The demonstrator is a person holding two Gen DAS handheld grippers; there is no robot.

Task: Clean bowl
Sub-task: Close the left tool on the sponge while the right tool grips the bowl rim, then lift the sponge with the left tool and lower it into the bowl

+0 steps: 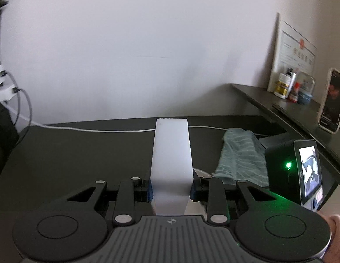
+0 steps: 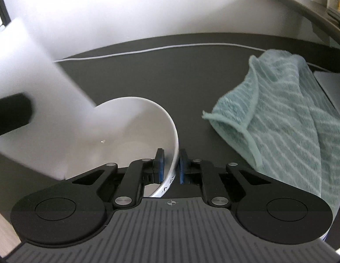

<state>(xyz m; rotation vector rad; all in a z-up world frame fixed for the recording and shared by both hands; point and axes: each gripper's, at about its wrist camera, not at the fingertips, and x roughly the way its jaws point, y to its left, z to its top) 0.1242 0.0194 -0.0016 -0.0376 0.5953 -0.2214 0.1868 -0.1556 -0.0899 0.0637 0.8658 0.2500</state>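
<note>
One teal towel (image 2: 286, 118) beside bowl (image 2: 145, 118)

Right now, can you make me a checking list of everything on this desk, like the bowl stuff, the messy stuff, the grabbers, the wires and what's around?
Surface: dark desk, bare between the things.
Job's things: white bowl on the desk; white sponge block; teal striped cloth crumpled to the bowl's right.
Clutter: bottles and jars and a standing phone on the side shelf.
Grippers: left gripper shut on the sponge block; right gripper pinching the bowl's rim, one pad inside, one outside.
Cables: white cable running along the desk's back edge.
Surroundings: plain white wall; framed certificate leaning behind the bottles.
</note>
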